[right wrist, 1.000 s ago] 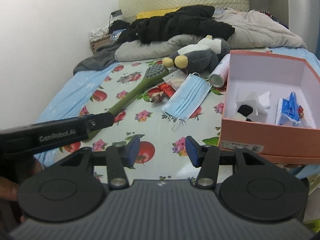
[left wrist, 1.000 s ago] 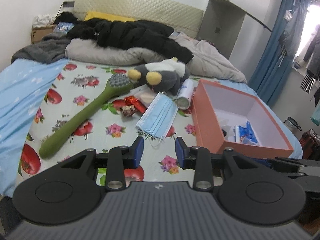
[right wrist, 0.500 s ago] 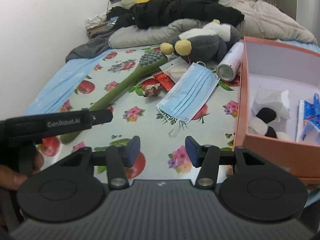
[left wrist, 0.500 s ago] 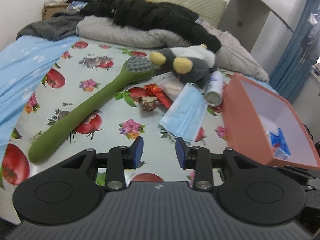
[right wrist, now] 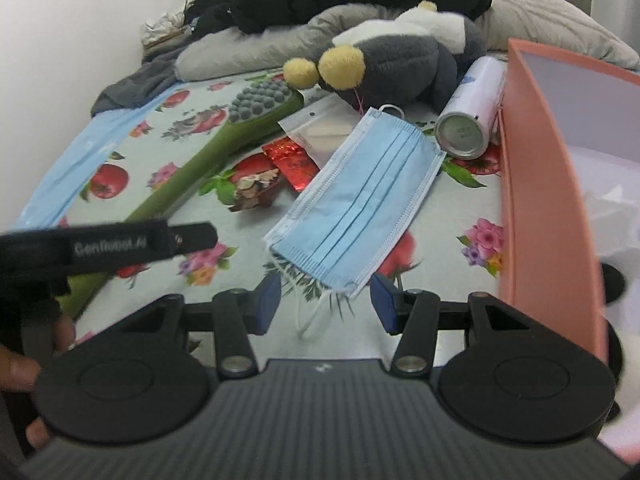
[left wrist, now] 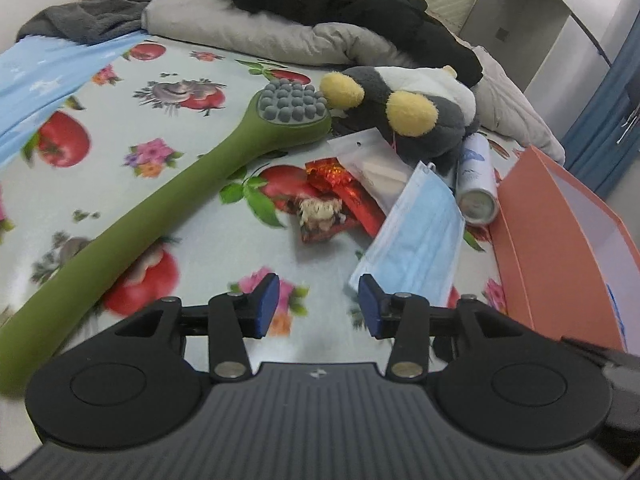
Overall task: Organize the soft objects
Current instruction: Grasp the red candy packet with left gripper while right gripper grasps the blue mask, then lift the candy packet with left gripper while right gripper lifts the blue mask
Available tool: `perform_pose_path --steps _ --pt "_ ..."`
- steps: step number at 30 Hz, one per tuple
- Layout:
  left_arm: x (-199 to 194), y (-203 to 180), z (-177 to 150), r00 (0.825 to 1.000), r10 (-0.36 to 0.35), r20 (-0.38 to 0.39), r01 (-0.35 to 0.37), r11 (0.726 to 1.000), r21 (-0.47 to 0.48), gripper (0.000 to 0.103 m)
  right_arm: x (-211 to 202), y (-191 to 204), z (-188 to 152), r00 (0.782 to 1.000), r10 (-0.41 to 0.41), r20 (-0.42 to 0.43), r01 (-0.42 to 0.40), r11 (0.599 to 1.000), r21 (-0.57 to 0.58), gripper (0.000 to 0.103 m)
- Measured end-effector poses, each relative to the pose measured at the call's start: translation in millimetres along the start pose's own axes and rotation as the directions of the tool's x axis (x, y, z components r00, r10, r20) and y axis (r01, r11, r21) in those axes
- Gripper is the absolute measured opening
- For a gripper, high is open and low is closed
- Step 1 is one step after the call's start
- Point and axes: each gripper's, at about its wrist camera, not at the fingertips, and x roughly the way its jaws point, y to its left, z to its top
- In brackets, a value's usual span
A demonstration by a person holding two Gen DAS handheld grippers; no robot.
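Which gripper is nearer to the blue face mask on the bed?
Right. The right gripper is open with the face mask's near corner lying just ahead between its fingertips. The left gripper, also open, sits to the mask's left, off its lower edge.

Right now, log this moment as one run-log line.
left gripper: open, empty | right gripper: open, empty, just short of blue face mask | mask: flat on bedsheet beside orange box

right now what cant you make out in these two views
- Orange box contents: left wrist view, near wall hides them.
- Box interior: right wrist view, cut by right edge, blurred.
- Clear packet: face mask and plush toy cover part.
- Spray can label: too small.
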Motion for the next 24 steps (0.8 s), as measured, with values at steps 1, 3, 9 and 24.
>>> perform_pose_path --steps 1,3,9,24 --pt "8 0 3 1.0 0.0 -0.001 0.0 1.0 0.006 0.051 7 -1 1 1.0 -0.005 -0.003 0.005 1.0 -0.006 0.052" --pt "22 -1 10 1.0 -0.006 -0.001 0.006 1.0 0.014 0.056 18 -2 4 1.0 -0.016 -0.004 0.016 1.0 -0.014 0.052" --pt "58 0 24 1.0 -0.016 0.01 0.016 1.0 0.016 0.057 46 -11 9 0.999 -0.051 0.0 0.051 0.998 -0.033 0.052" --pt "83 0 21 0.998 -0.025 0.058 0.023 0.999 0.042 0.044 58 5 7 1.0 -0.01 -0.019 0.007 0.989 -0.151 0.006"
